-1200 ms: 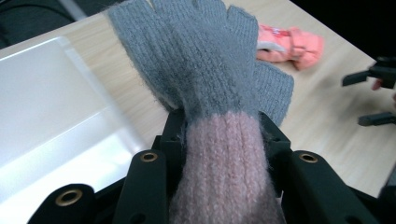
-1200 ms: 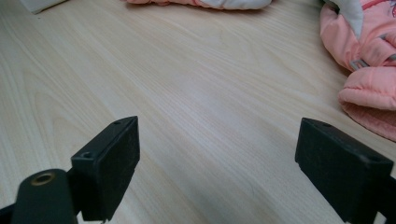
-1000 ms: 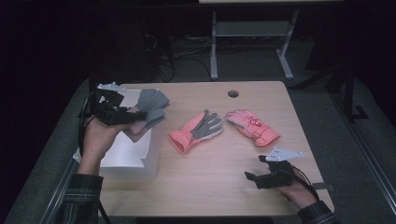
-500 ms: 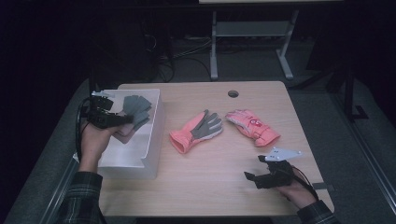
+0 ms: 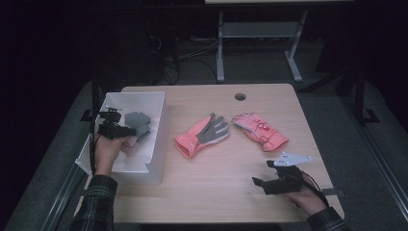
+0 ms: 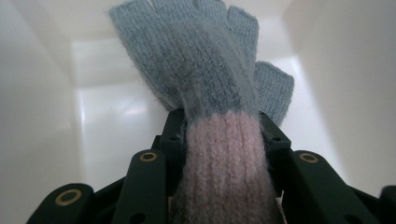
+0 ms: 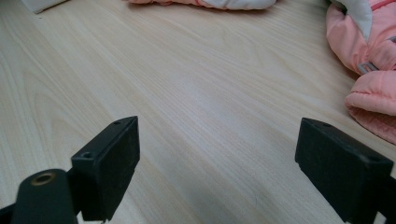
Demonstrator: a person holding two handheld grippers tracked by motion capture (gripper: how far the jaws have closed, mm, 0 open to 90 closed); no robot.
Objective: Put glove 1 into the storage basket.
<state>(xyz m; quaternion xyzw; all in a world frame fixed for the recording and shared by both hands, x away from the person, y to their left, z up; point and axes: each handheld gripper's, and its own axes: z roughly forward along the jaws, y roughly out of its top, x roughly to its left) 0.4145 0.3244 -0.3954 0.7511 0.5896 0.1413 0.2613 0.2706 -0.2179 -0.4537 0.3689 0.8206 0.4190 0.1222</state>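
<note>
Writing is nowhere readable; left claw (image 6: 222, 135) clamps grey knit glove (image 6: 205, 60) inside white bin (image 5: 159, 130), right claw (image 7: 219, 163) released.

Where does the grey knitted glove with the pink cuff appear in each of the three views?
High view: grey knitted glove with the pink cuff at left, inside the white plastic bin.
Left gripper view: glove at centre, its cuff clamped by the left tool.
Right gripper view: not in it.
Shared landmark for the first two: the white bin wall.

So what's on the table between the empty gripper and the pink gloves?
Nothing: bare wooden table runs from the right gripper to the pink gloves, seen in the right gripper view.
</note>
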